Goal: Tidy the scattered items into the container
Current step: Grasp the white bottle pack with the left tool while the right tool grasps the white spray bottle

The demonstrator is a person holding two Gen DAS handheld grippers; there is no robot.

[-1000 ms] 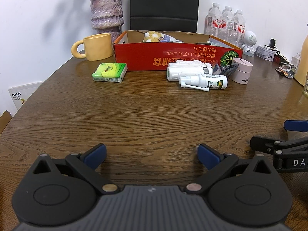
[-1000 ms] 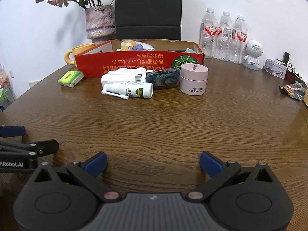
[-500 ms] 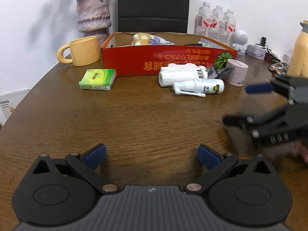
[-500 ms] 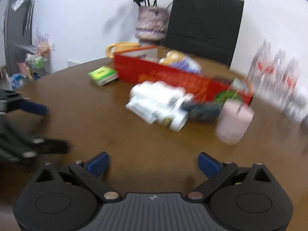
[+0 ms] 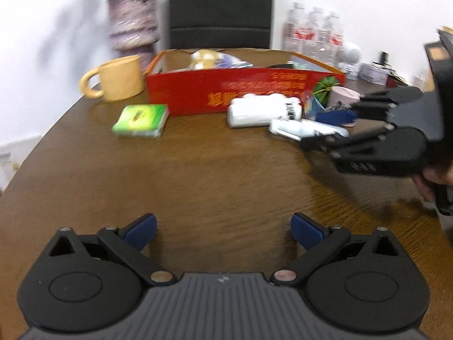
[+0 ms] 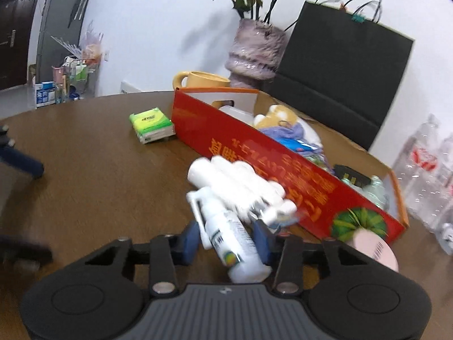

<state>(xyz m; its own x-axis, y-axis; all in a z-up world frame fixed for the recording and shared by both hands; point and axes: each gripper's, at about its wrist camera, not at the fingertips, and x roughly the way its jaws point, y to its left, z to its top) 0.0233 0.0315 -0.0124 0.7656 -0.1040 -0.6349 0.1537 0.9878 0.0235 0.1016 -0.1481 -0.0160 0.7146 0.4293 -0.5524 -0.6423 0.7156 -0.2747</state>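
Right wrist: spray bottle between claw fingers

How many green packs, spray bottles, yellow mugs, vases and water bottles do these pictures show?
green pack: 1
spray bottle: 1
yellow mug: 1
vase: 1
water bottles: 3
total: 7

Both views are bright with soft, even indoor light. The vase throws a faint shadow on the white wall. Motion blur smears the spray bottle and the right gripper. Fisheye distortion bends the edges.
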